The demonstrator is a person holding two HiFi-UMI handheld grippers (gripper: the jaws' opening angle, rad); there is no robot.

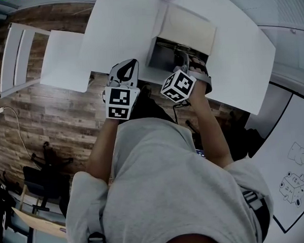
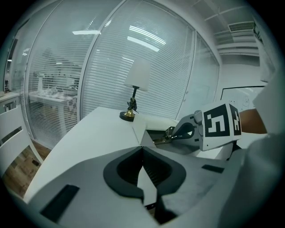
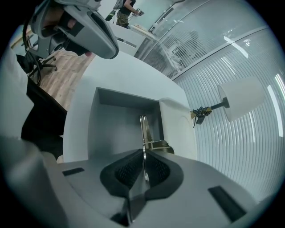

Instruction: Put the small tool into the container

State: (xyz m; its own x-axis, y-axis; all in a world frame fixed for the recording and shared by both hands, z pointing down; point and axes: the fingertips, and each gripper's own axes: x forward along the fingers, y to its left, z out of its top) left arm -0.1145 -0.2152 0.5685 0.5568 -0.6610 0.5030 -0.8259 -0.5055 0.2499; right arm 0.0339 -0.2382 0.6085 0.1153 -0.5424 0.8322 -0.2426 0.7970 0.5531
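Note:
A white open box, the container [image 1: 188,30], stands on the white table [image 1: 122,33]. My right gripper [image 1: 189,62] reaches into its grey inside and is shut on the small tool [image 3: 144,131], a thin metal strip with a brass piece at its side. The tool stands on edge between the pads [image 3: 129,169] and points along the container floor [image 3: 111,129]. In the left gripper view the right gripper [image 2: 173,132] holds the tool [image 2: 161,141] low in the container [image 2: 149,122]. My left gripper [image 1: 132,63] hovers by the table's near edge, left of the box, shut and empty [image 2: 142,149].
A table lamp [image 2: 135,89] with a brass foot stands behind the box at the table's far side. A white chair [image 1: 16,54] is on the wood floor to the left. A whiteboard [image 1: 296,161] lies to the right. Curved glass walls with blinds ring the table.

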